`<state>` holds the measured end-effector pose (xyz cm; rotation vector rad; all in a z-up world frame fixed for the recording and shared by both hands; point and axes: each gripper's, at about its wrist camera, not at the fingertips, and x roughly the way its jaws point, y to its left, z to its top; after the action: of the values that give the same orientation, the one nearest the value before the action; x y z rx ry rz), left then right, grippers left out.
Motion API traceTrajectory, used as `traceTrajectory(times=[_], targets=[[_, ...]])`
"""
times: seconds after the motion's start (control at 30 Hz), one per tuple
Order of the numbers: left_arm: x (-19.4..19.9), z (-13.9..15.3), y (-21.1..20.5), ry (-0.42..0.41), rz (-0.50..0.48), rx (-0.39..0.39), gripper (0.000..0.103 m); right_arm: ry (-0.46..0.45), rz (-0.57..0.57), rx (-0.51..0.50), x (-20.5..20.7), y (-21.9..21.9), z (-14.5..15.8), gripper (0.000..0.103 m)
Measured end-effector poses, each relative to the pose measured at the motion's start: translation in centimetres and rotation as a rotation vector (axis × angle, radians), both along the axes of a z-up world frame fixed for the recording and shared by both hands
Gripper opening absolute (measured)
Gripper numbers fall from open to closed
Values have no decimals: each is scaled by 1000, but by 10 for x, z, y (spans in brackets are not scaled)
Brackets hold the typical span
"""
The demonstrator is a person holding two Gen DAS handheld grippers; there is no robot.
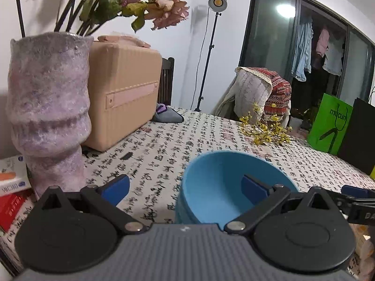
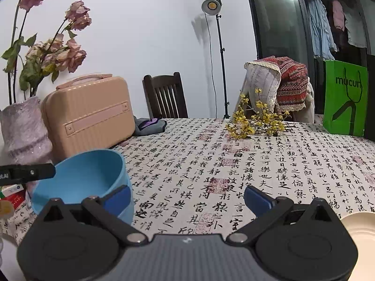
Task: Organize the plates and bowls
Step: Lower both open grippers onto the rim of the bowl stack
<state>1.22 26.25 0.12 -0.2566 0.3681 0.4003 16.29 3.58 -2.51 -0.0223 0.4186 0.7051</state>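
A blue bowl (image 1: 218,187) stands upright on the calligraphy-print tablecloth (image 1: 164,145), right in front of my left gripper (image 1: 185,188). That gripper is open and straddles the bowl's left wall: its right fingertip (image 1: 254,188) sits inside the bowl, its left one outside. In the right wrist view the same blue bowl (image 2: 82,175) is at the lower left. My right gripper (image 2: 187,197) is open over bare cloth, its left fingertip (image 2: 118,197) close to the bowl's right side. A white plate (image 2: 361,229) shows partly at the lower right edge.
A mauve vase (image 1: 49,117) of dried flowers and a beige case (image 1: 121,91) stand close on the left, with books (image 1: 11,187) beside the vase. A yellow flower sprig (image 2: 255,121), a green bag (image 2: 344,100) and draped chairs line the far side.
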Motion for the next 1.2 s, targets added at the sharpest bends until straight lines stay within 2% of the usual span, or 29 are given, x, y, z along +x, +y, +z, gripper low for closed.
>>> traceTrajectory(times=[0.17,0.53,0.73,0.97,1.2], targets=[[-1,7,10,-9,-38,-31,103,18,16,-39,1,6,10,103],[5,24,26,25,-62,-99,103,180,98,-22,21,30,35,103],[16,24,39,58,-50,-138,103,278,141,8,31,48,32,103],[37,13,50,178,-72,-214,103,451,176,9,49,65,15,103],[50,-2,58,278,-121,-318,103,573,201,-1,57,78,-2,96]])
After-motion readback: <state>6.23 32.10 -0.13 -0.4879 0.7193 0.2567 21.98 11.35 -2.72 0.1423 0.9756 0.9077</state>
